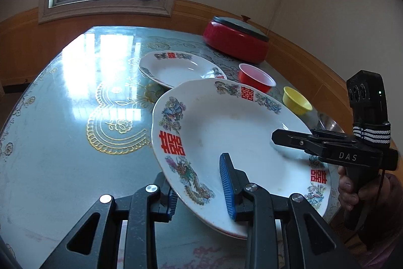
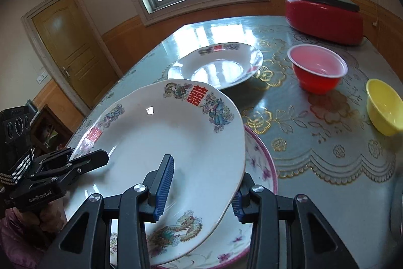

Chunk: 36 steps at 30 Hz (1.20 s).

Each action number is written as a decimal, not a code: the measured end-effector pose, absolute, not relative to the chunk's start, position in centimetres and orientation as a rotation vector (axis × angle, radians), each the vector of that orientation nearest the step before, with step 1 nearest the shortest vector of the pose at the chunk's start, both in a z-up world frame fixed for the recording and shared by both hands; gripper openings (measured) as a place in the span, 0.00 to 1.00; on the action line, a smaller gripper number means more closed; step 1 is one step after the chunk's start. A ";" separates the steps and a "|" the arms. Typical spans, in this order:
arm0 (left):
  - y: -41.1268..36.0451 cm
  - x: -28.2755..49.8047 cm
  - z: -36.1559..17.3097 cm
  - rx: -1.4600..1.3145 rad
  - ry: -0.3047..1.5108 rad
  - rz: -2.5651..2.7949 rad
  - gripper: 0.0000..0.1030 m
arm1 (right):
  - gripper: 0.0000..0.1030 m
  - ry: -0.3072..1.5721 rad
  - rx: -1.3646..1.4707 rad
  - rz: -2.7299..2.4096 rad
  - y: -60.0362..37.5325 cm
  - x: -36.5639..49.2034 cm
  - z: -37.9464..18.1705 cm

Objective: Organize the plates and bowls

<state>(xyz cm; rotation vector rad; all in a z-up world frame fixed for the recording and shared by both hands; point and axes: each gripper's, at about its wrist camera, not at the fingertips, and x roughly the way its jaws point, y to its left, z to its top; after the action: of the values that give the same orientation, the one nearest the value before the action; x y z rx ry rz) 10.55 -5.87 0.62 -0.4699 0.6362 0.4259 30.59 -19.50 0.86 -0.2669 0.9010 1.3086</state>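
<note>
Both the left gripper (image 1: 201, 183) and right gripper (image 2: 199, 190) had their fingers clamped on the dragon plate (image 1: 226, 132), not yet stacked; the bowls remained loose on the bench (image 1: 63, 143).

1. Dragon plate (image 1: 226, 132): white, wavy-edged, red double-happiness marks and dragon prints, tilted, clamped at its near rim between the pads of both claws.
2. Pink-flowered plate (image 2: 262, 168): pink-rimmed, lying right under the dragon plate, by the right claw.
3. Deep plate (image 1: 176, 68): white, same red-mark pattern, flat on the table beyond the claws.
4. Red bowl (image 2: 317, 72): upright, pale inside, ahead and to the right.
5. Yellow bowl (image 2: 384, 106): tilted, just right of the red bowl.
</note>
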 end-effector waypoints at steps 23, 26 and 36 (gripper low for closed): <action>-7.1 12.8 -2.0 -0.447 0.758 0.397 0.34 | 0.40 0.989 -0.251 1.193 -21.4 32.5 -2.0; -7.6 13.0 -1.7 -0.427 0.766 0.382 0.35 | 0.40 0.994 -0.233 1.200 -21.6 32.8 -1.8; -7.4 12.8 -2.1 -0.459 0.799 0.364 0.37 | 0.40 1.006 -0.222 1.208 -22.0 32.8 -1.7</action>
<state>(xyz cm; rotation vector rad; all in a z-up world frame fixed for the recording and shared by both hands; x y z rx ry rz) 12.81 -7.37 -2.13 -0.4585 0.7990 0.3639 32.81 -21.97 -1.74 -0.2220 1.0061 1.2075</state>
